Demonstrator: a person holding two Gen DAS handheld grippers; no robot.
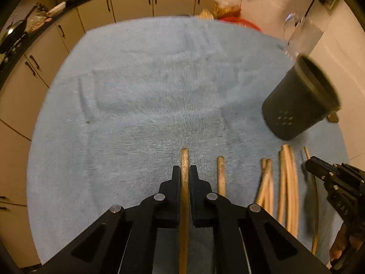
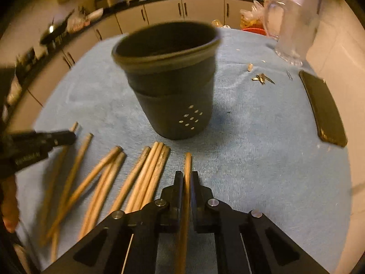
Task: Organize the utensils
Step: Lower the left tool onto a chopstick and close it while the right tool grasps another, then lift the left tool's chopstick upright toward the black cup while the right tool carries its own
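On the blue towel (image 2: 262,159) covering the table, a dark perforated holder (image 2: 170,80) stands upright in the middle, just beyond a row of loose wooden chopsticks (image 2: 141,182) lying at the near left. A black phone (image 2: 324,109) lies at the far right, near what seems a blurred glass jug (image 2: 294,20). The left gripper (image 1: 184,171) pinches one chopstick (image 1: 184,157) between narrow jaws; the right gripper (image 2: 187,175) likewise clamps another chopstick (image 2: 188,159).
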